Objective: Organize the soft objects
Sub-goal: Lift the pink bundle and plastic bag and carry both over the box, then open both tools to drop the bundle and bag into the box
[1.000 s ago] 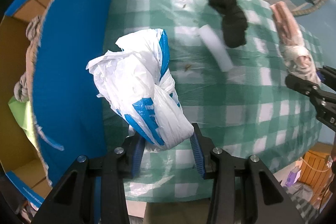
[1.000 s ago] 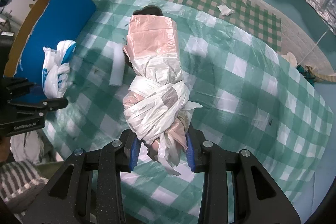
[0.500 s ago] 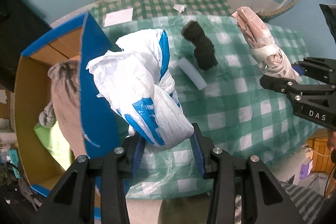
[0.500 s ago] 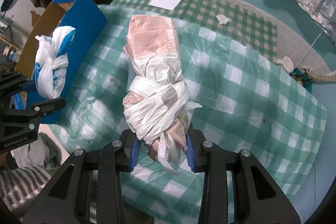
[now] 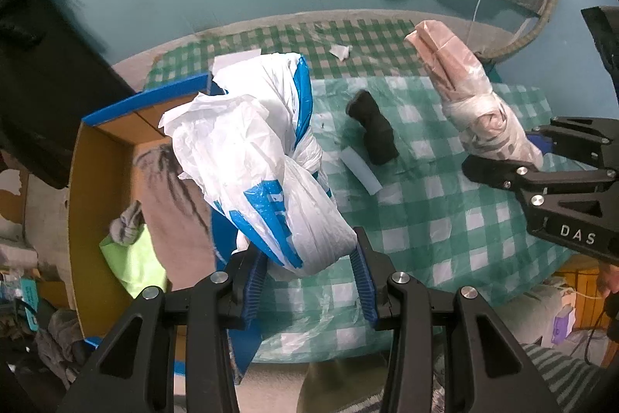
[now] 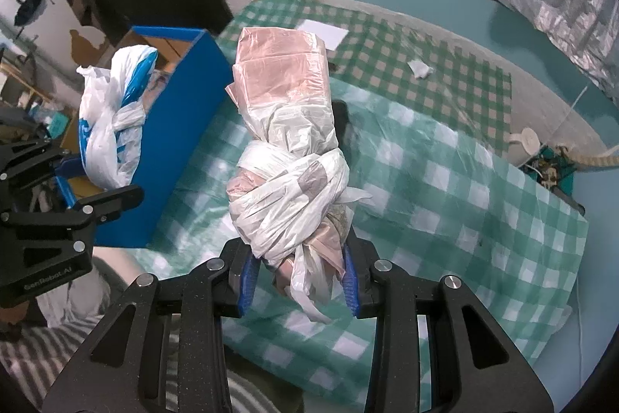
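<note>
Here, in the left wrist view, the left gripper (image 5: 307, 287) pinches the knotted lower end of a white-and-blue plastic bag bundle (image 5: 255, 165), its blue pads pressed into the crinkled film. The bundle's long axis runs up and away from the jaws, leaning toward the open cardboard box (image 5: 104, 157) with blue outer walls, which lies just beside and below it on the left. That box already holds soft cloth: a beige piece and a lime-green one. On the green checked tablecloth (image 5: 445, 219) a black rolled item (image 5: 373, 132) and a small white roll (image 5: 359, 171) lie close together, untouched. The left hand is the nearer one to the box, so its drop likely comes first.

In the right wrist view, the right gripper (image 6: 298, 283) clamps the tail of a pink-and-white plastic bundle (image 6: 288, 149), wrapped tight with twisted white strips. It stands up from the jaws, its long axis pointing away, held above the cloth. The box lies to its left, past the left gripper, so this bundle must travel sideways across the table.
</note>
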Action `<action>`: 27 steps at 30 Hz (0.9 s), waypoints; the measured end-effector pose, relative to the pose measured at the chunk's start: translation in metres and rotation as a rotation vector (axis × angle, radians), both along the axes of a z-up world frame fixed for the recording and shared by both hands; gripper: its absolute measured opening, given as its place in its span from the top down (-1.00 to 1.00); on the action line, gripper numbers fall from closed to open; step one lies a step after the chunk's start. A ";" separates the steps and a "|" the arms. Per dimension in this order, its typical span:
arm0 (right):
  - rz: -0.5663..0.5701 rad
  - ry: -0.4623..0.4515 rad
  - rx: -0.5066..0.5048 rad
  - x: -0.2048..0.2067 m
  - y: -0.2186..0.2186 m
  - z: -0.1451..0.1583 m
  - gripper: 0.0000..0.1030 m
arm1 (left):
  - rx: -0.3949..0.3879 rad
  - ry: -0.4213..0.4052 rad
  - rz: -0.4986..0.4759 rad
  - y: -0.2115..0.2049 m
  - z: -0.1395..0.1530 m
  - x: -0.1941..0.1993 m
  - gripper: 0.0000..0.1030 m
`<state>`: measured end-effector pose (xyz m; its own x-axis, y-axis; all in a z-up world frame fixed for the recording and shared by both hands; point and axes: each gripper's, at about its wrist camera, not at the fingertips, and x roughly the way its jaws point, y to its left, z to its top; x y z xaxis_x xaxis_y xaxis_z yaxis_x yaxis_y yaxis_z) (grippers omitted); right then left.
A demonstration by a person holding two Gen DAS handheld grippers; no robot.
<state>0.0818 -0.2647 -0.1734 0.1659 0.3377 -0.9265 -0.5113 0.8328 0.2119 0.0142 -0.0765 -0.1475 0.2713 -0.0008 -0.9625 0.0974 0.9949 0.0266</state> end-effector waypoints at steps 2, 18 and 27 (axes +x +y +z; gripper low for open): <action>0.006 -0.005 0.009 -0.001 0.004 0.005 0.33 | 0.005 -0.008 0.010 0.004 0.003 0.000 0.18; 0.092 -0.045 0.055 -0.002 0.052 0.034 0.33 | 0.016 -0.027 0.146 0.058 0.018 -0.014 0.18; 0.187 -0.065 0.071 -0.006 0.097 0.045 0.33 | 0.021 -0.026 0.232 0.092 0.022 -0.025 0.18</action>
<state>0.0755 -0.1673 -0.1285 0.1529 0.4319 -0.8889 -0.6702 0.7063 0.2279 -0.0110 0.0159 -0.1253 0.2866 0.0844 -0.9543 -0.1349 0.9897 0.0470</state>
